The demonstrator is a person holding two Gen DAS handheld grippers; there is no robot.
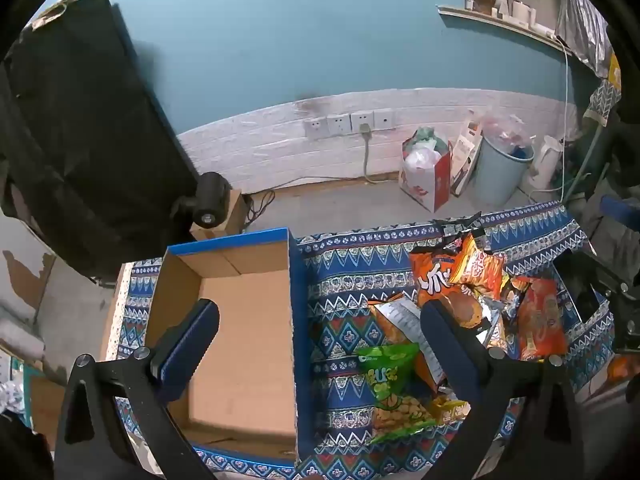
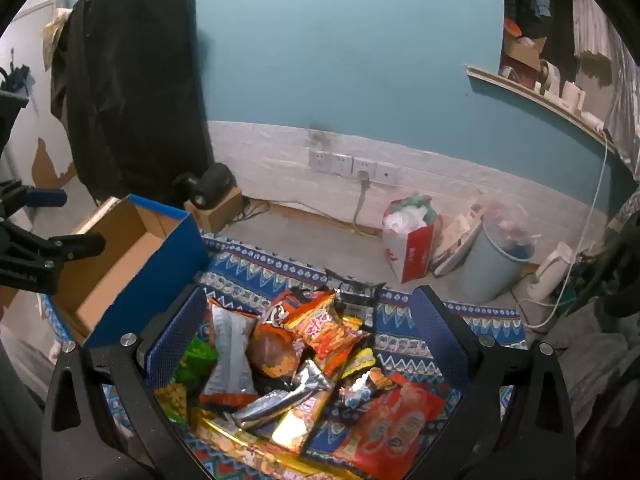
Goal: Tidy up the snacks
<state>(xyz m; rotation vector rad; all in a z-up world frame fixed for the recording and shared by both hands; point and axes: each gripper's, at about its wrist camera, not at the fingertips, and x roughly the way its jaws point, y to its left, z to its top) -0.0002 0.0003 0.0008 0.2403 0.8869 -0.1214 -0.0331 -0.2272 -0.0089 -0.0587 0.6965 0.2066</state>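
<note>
A pile of snack packets (image 2: 304,364) lies on a blue patterned cloth (image 2: 420,344); it also shows in the left wrist view (image 1: 472,304). An empty blue cardboard box (image 1: 240,340) stands to the left of the pile, also seen in the right wrist view (image 2: 132,264). A green packet (image 1: 388,380) lies nearest the box. My left gripper (image 1: 320,328) is open, its left finger over the box and its right finger over the pile. My right gripper (image 2: 308,312) is open and empty above the pile.
A black draped object (image 1: 80,128) stands at the left. Beyond the cloth's far edge are a red and white bag (image 2: 412,236), a blue bin (image 2: 496,260), wall sockets (image 2: 352,164) and a white kettle (image 2: 548,272). The left gripper's body (image 2: 40,252) shows beside the box.
</note>
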